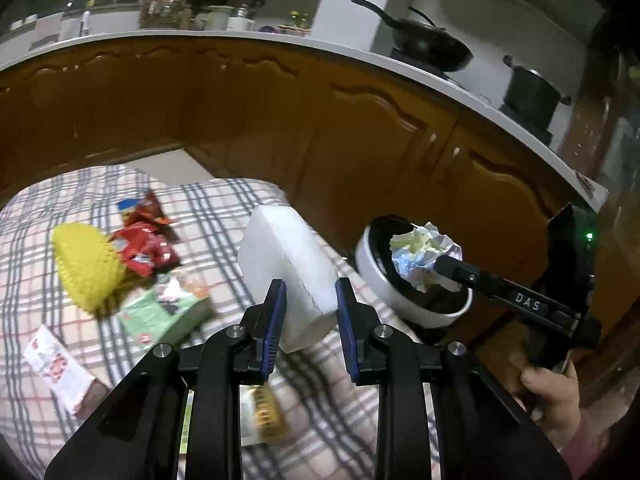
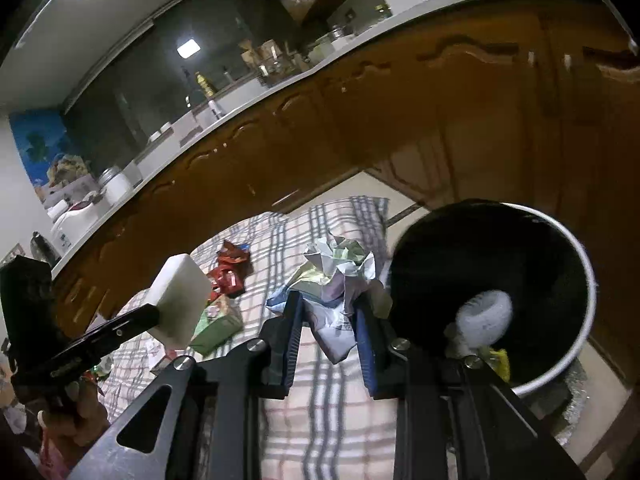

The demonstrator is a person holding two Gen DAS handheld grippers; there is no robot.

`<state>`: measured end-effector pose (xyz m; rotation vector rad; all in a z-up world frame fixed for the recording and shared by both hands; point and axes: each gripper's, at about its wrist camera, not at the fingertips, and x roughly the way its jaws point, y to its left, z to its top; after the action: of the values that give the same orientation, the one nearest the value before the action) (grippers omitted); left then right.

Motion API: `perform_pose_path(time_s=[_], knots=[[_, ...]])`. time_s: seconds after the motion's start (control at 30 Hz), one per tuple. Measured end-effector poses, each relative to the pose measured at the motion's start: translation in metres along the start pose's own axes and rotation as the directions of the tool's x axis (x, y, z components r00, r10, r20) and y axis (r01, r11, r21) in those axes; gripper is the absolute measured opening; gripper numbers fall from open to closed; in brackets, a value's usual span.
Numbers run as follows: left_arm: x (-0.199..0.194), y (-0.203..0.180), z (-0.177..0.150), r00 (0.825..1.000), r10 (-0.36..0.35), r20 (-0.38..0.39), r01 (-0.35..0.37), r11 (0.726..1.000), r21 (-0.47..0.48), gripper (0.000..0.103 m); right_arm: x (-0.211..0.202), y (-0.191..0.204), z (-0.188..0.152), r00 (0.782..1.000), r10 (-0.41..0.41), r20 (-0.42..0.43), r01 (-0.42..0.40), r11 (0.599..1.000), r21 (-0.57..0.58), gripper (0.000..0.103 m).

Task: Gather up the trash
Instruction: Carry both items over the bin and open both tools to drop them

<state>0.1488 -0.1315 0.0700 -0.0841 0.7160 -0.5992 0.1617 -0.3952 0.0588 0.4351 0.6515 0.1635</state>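
My left gripper (image 1: 310,294) is shut on a white foam block (image 1: 286,264) and holds it above the checked cloth (image 1: 224,208). The block also shows in the right wrist view (image 2: 178,300). My right gripper (image 2: 328,316) is shut on a crumpled paper ball (image 2: 340,276), held next to the rim of the white trash bin (image 2: 576,264). In the left wrist view the paper ball (image 1: 424,254) hangs over the bin (image 1: 376,276). Inside the bin lie a white cup-like piece (image 2: 486,318) and a yellow scrap (image 2: 500,362).
On the cloth lie red snack wrappers (image 1: 144,242), a yellow spiky object (image 1: 86,266), a green carton (image 1: 164,314), a white wrapper (image 1: 56,364) and a yellow-brown packet (image 1: 266,412). Brown cabinets (image 1: 280,120) under a white counter (image 1: 360,50) stand behind, with a wok (image 1: 428,42) and pot (image 1: 530,92).
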Motion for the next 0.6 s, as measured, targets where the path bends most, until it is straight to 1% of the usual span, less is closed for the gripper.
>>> perform_pose_path(time_s=[0.27, 0.6], knots=[[0.026, -0.034, 0.004, 0.998, -0.059, -0.037, 0.061, 0.997, 0.042, 0.024, -0.019, -0.034, 0.002, 0.998, -0.058, 0.024, 0.057, 0.997, 0.044, 0.026], [0.068, -0.074, 0.013, 0.987, -0.125, -0.104, 0.136, 0.985, 0.102, 0.024, -0.028, -0.066, 0.008, 0.992, -0.123, 0.026, 0.121, 0.99, 0.066, 0.026]])
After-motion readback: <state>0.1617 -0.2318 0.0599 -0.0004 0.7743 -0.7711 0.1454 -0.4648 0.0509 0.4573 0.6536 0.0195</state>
